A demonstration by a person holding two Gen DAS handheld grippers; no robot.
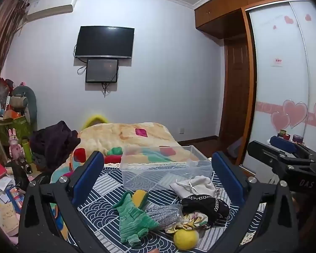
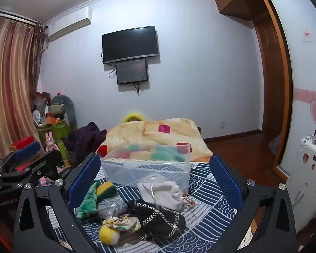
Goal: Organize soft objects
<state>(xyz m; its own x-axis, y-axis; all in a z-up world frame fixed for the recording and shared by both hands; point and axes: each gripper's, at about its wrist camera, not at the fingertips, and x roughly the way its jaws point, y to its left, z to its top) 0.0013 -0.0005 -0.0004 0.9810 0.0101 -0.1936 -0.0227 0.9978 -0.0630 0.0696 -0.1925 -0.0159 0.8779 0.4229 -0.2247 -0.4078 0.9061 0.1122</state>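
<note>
A pile of soft things lies on the blue patterned cloth [image 1: 107, 206]: a green knitted piece [image 1: 132, 221], a yellow-green sponge [image 1: 140, 197], a grey mesh pouch [image 1: 164, 213], a black chain bag [image 1: 206, 205], a white drawstring pouch [image 1: 194, 186], a floral scrunchie [image 1: 191, 221] and a yellow ball [image 1: 186, 239]. A clear plastic box [image 1: 166, 166] stands empty behind them. My left gripper [image 1: 155, 168] is open above the pile. My right gripper [image 2: 155, 168] is open over the same pile, with the white pouch [image 2: 164, 193] and black bag [image 2: 158, 217] between its fingers.
A patterned blanket [image 1: 126, 137] and dark clothes [image 1: 54, 141] lie beyond the box. Cluttered boxes and toys [image 1: 12, 126] fill the left side. A wardrobe [image 1: 284, 73] and a small white cabinet [image 2: 305, 168] stand at the right.
</note>
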